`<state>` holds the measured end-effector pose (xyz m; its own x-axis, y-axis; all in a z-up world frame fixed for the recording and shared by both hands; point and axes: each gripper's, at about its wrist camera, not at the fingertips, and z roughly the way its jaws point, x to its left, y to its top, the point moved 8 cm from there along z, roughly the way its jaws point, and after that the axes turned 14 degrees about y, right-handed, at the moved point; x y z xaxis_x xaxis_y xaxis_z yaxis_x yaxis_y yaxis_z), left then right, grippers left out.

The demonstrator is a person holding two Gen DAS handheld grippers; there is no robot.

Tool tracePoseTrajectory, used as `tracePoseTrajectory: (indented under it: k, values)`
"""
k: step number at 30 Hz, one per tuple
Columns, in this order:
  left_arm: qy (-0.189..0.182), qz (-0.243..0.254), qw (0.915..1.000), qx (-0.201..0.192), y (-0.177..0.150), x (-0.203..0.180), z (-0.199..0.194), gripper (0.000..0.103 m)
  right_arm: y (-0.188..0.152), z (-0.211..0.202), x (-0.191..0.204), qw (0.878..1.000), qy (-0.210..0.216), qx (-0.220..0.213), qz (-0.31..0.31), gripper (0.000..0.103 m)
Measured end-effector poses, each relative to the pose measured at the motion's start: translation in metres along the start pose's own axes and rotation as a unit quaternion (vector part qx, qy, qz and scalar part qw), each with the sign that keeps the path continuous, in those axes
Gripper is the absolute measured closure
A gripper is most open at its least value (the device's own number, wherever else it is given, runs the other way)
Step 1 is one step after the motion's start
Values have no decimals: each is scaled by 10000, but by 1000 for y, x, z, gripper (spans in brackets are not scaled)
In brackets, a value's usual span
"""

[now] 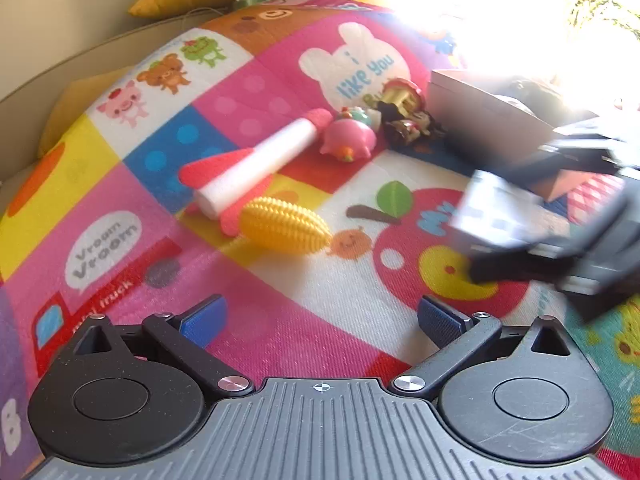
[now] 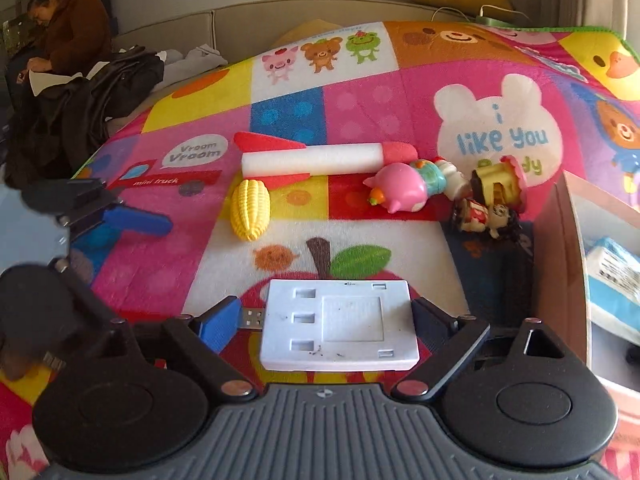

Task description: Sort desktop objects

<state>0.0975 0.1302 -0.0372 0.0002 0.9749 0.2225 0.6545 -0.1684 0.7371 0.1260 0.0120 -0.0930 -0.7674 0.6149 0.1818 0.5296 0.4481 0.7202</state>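
Midway through a desktop sort, the right gripper (image 2: pixel 326 320) carries a white USB hub (image 2: pixel 339 325) flat between its 2 blue pads, jaws spread wide across the hub's width, low over the apple print on the play mat (image 2: pixel 352 96). One pad (image 2: pixel 218 326) sits beside the hub's metal plug on the left; the other meets the right edge. Whether both pads press firmly cannot be told for certain, though the hub appears lifted in the left wrist view, where it shows as a blur at right.

Judged by looks, the hub is a light, rigid plastic slab with smooth sides, likely slippery under a slack grip and best held across its long edges, clear of the plug.

Left gripper (image 1: pixel 322 320) hangs open and empty over the mat's near side.

Further off lie the toys awaiting sorting: a foam rocket (image 2: pixel 320 158), soft and featherweight, easy to dent and best pinched at its white body; a ribbed yellow corn (image 2: pixel 251 210), whose ridges should give purchase; a pink pig (image 2: pixel 400 192), rounded and probably slick; and 2 small figures (image 2: pixel 490 204) touching in a heap. To the right, a box (image 2: pixel 568 248) holds a blue-and-white packet.
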Motion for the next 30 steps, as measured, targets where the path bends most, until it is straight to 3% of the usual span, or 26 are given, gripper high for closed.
tracePoseTrajectory:
  k: [4,9,13,16,17,19,21,27,30]
  values:
    - [193,-388,9990,-93,14,11,11,0,-32,-57,-8,9991,-148,-217,321,12]
    - [323,-759,9965,-89,29,15,26,1,-82,-116,-57,9864,-1002,-473,1210,12]
    - [460,-824,9955,2,37,8,35,25,-118,-141,-89,9681,-1407,-733,1939,12]
    - [689,-850,9940,43,40,6,41,29,-135,-149,-97,9578,-1509,-991,2235,12]
    - [789,-812,9936,51,41,5,43,42,-139,-150,-99,9552,-1547,-1065,2288,12]
    - [872,-766,9932,81,41,3,46,57,-144,-152,-100,9515,-1575,-1215,2347,11]
    - [856,-754,9934,101,40,1,43,67,-146,-157,-100,9486,-1621,-1342,2365,9]
    - [698,-201,9971,-244,45,-34,12,67,-150,-165,-101,9424,-1605,-1552,2491,4]
    - [146,115,9990,-407,44,-71,-16,67,-154,-167,-102,9385,-1612,-1590,2606,3]
